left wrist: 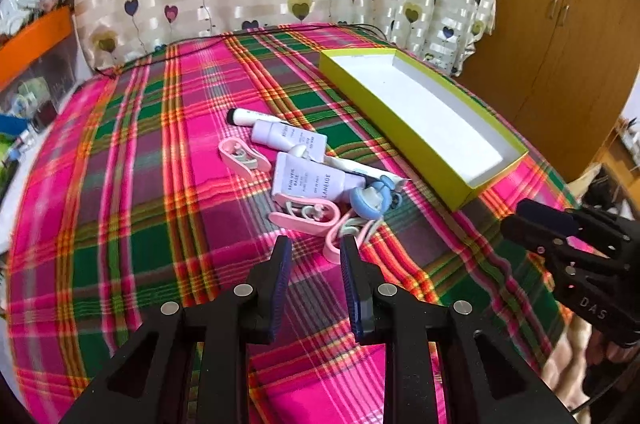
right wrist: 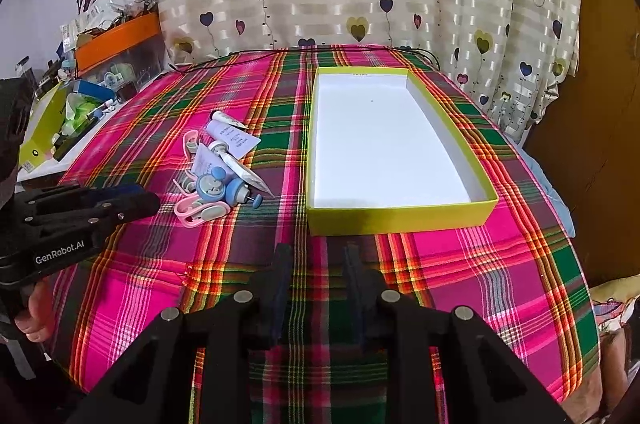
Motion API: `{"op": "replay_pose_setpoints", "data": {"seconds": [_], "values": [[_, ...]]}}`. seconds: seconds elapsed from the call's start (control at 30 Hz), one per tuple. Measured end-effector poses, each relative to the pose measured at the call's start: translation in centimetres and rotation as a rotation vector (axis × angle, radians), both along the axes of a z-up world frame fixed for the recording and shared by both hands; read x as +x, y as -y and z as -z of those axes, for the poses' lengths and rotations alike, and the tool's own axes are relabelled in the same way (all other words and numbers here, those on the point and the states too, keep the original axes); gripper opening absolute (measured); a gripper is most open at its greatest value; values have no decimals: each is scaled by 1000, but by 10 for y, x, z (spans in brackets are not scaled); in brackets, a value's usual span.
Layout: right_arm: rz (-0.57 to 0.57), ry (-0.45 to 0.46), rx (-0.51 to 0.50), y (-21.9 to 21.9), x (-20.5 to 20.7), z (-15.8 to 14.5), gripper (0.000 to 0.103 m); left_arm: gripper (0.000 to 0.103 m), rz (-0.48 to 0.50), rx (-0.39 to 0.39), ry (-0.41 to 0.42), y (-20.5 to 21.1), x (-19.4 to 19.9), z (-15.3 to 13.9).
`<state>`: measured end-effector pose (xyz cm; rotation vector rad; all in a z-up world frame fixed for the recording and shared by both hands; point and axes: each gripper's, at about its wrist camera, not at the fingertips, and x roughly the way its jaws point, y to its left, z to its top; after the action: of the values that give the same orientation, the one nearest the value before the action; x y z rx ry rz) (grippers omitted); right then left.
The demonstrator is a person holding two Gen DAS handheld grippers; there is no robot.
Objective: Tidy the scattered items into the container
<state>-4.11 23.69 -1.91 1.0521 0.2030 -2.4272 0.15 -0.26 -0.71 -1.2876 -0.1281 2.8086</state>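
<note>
Both tongs are matte black plastic with triangular cut-outs and round silver screw heads. Their fingers (left wrist: 280,272) carry ribbed dark-blue pads. White lettering marks their sides.

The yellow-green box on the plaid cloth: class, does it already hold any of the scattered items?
No, the yellow-green box shows only its bare white floor, while the tubes lie outside it.

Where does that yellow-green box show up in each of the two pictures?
Left wrist view: the yellow-green box lies upper right, slanting toward the right edge, beyond the pile of small items.
Right wrist view: the box sits centre right, straight ahead, showing nothing inside but its white floor.
Shared landmark: the blue mouse-shaped toy in the pile, left of the box in both views.
</note>
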Motion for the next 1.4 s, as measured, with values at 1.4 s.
{"op": "replay_pose_setpoints", "data": {"seconds": [1.4], "values": [[-47,3,4,12,0,-5,28,26,15,9,-5,1,0,4]]}}
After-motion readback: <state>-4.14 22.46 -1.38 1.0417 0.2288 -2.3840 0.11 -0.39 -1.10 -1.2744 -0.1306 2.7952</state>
